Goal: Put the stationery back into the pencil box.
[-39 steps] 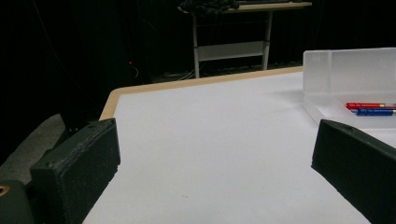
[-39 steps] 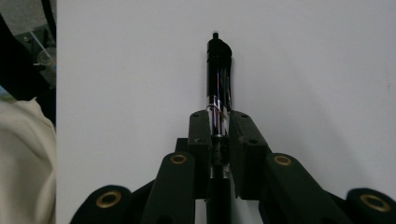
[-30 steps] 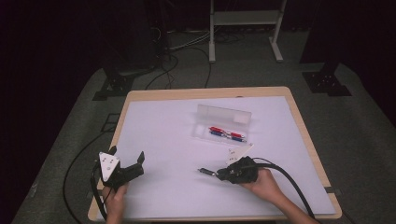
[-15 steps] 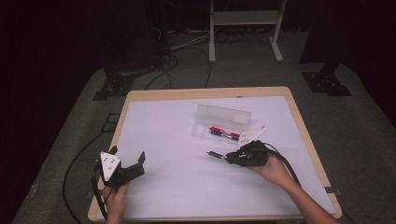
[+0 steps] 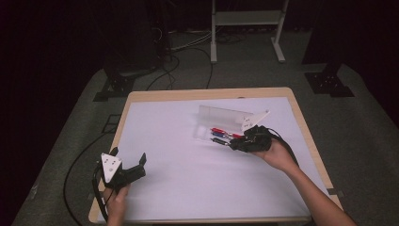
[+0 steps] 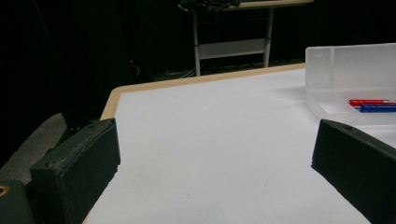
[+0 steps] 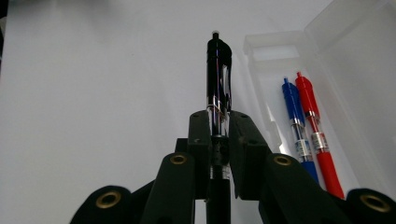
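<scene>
1. Two black jaws of the right gripper (image 7: 218, 135) are pinched on a black pen (image 7: 218, 70), gripping its barrel so that the clicker end juts out ahead toward 12 o'clock in the right gripper view. Holding it lengthwise like this looks suited to laying it flat alongside other pens.
2. Just beside that pen, toward 2 o'clock in the same view, sits a clear plastic case (image 7: 275, 51) with a blue pen (image 7: 295, 121) and a red pen (image 7: 314, 121) lying parallel in its tray. My judgement is that the black pen is being carried to join them.
3. From the high view, the right gripper (image 5: 244, 141) hangs at the case's near edge, a little right of the table's centre.
4. Jaws of the left gripper (image 6: 210, 168) stand wide apart with nothing between them. In the high view it waits near the table (image 5: 188, 188) edge at about 8 o'clock, well apart from the case, seemingly idle.
5. Hard to judge: whether the black pen's tip already touches the case or the table, since the jaws hide its lower barrel. The case's hinged lid is translucent and its far edge blurs into the white surface.
</scene>
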